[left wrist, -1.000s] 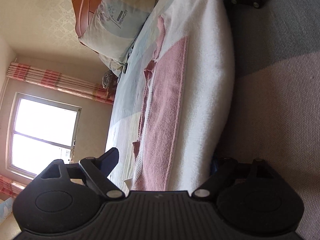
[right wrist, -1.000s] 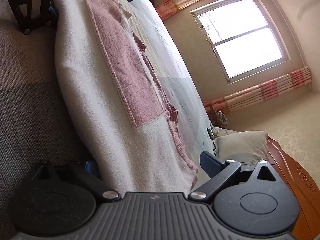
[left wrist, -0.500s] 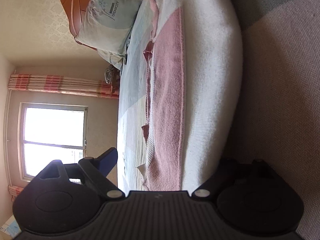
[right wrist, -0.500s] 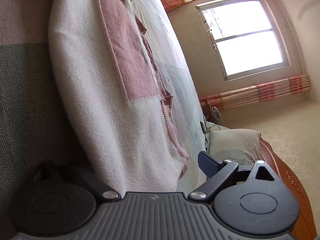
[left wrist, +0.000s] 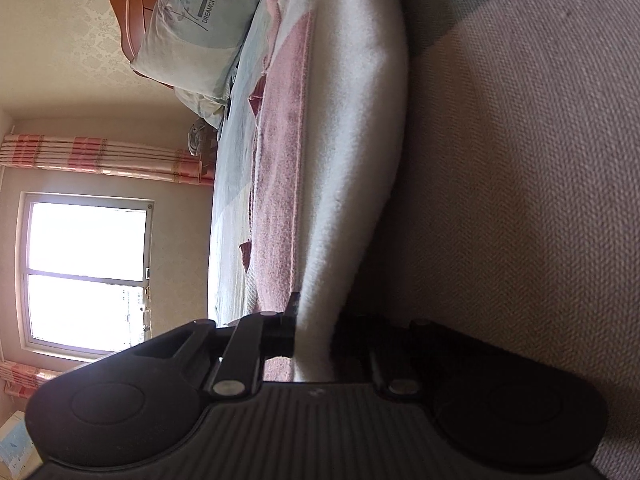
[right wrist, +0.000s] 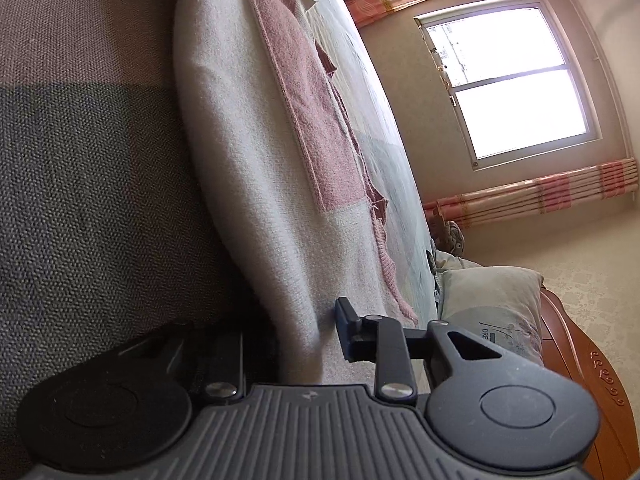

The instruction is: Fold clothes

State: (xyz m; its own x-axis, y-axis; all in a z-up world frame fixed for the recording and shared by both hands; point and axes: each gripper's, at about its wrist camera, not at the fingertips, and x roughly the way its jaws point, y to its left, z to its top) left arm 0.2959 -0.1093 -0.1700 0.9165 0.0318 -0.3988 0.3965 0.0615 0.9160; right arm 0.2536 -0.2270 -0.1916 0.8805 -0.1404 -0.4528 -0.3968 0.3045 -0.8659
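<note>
Fingers of both grippers are clenched on the near edge of the garment (left wrist: 352, 160), a cream knit with a pink panel, which lies spread on the bed (left wrist: 228, 184) and folds over the bed's near side.

Left gripper (left wrist: 314, 332): one dark finger presses the upper face of the cream fabric, beside the end of the pink panel; the opposing finger sits in shadow under the fold. The cloth passes between them.

Right gripper (right wrist: 308, 328): one finger (right wrist: 346, 328) lies flat on top of the cream fabric near the ribbed pink hem; the other is dark and below the fold. The cloth is pinched between them here as well.

Bed: covered with a pale blue and cream sheet, it extends far from both cameras. A grey-brown woven cover (left wrist: 520, 200) lies on the near side below the garment's edge.

Window (right wrist: 508, 76): bright, set in the far wall, with pink striped curtains (right wrist: 536, 196) beside it.

Headboard (left wrist: 128, 4): orange-brown carved wood at the end of the bed.

Pillow (left wrist: 196, 24): pale, printed with flowers and the word DREAMCITY, leaning against the headboard.

Small dark object (left wrist: 228, 104) on the sheet near the pillow: too small to identify.
</note>
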